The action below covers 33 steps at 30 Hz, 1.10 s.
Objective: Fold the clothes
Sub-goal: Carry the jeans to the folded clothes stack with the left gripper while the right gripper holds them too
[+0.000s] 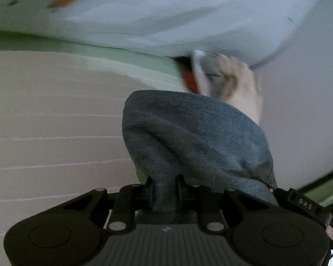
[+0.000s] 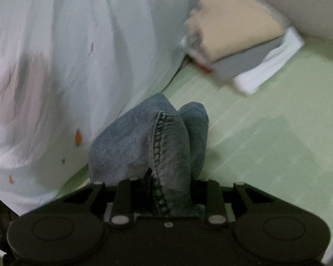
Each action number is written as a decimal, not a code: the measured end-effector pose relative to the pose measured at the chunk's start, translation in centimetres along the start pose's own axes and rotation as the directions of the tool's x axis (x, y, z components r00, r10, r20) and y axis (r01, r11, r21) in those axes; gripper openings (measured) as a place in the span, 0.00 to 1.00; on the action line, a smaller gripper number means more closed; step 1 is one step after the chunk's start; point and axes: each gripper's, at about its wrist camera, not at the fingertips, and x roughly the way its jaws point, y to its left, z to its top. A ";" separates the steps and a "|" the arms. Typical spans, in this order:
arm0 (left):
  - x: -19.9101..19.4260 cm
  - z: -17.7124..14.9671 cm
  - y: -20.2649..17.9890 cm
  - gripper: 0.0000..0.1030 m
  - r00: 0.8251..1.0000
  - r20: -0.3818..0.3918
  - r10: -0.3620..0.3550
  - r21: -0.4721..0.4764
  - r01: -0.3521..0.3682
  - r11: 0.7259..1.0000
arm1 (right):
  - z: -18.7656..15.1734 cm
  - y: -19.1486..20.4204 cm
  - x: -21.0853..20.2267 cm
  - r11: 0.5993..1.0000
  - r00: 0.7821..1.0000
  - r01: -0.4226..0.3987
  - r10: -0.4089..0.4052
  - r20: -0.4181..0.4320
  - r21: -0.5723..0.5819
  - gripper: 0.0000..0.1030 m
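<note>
— Left gripper (image 1: 164, 188)? 
— Clamped on bunched jeans (image 1: 195, 137), which hide its fingertips above the green sheet (image 1: 144, 66).

— Right gripper (image 2: 166, 190)? 
— Pinching the jeans' seam; quilt (image 2: 55, 55) and folded stack (image 2: 239, 44) blurred beyond.

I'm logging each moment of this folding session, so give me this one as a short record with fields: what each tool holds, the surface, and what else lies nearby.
left tool: shut on denim garment, fabric bunched between the fingers
right tool: shut on denim garment, gripped at a stitched seam
surface: green striped sheet
nearby: folded stack, beige piece on top, grey and white below
also nearby: pale patterned fabric with small orange marks, to the left in the right wrist view
image quality: motion blur in both views
</note>
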 end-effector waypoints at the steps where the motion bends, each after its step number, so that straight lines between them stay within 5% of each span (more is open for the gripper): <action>1: 0.4 0.0 -1.0 0.19 1.000 -0.007 -0.015 0.010 0.015 1.000 | 0.4 -0.5 -1.0 1.000 1.000 0.010 -0.010 0.021 0.006 0.27; 10: 5.3 3.2 -10.4 0.19 0.992 -0.019 -0.128 0.091 0.129 0.988 | 7.9 -5.7 -5.9 0.997 0.986 0.038 -0.048 0.160 0.062 0.27; 22: 16.8 19.5 -19.9 0.21 0.969 0.179 -0.169 0.150 0.143 0.978 | 28.4 -7.7 2.0 0.997 0.945 -0.012 0.034 0.324 -0.072 0.27; 26: 23.2 22.8 -20.8 0.34 0.979 0.203 -0.016 0.172 -0.020 0.985 | 32.5 -8.8 8.8 0.993 0.926 0.097 -0.068 0.370 -0.061 0.35; 29: 28.3 23.3 -20.2 0.40 0.982 0.148 0.119 0.188 -0.146 0.971 | 33.3 -10.2 14.3 0.977 0.933 0.206 -0.181 0.310 -0.051 0.40; 33: 29.2 22.6 -19.4 0.46 0.979 0.131 0.157 0.200 -0.181 0.963 | 32.7 -11.7 18.1 0.973 0.936 0.229 -0.213 0.281 -0.024 0.50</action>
